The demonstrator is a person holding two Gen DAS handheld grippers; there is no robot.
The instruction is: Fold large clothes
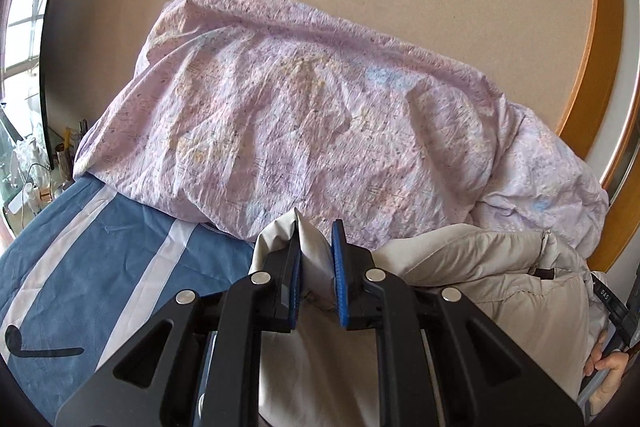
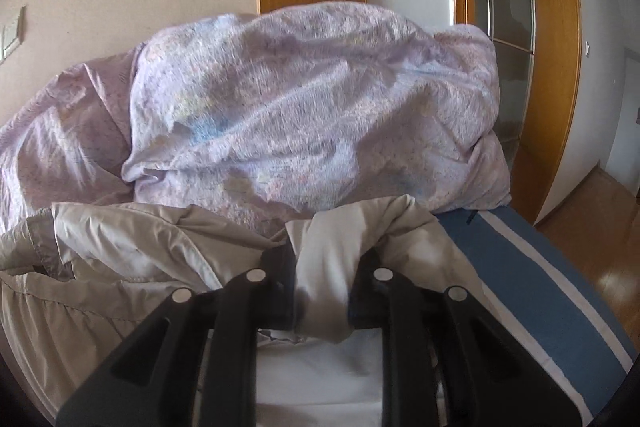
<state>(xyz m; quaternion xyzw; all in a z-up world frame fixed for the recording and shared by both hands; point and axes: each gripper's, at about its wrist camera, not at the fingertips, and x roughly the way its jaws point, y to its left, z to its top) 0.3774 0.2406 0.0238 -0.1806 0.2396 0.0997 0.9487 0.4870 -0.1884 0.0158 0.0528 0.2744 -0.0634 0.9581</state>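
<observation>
Left gripper (image 1: 316, 251): your blue pads pinch a fold of the beige jacket (image 1: 480, 275).
Behind it: a crumpled lilac duvet (image 1: 304, 115) lies on the blue striped sheet (image 1: 80, 267).
Right edge: you see a hand (image 1: 608, 375).
</observation>
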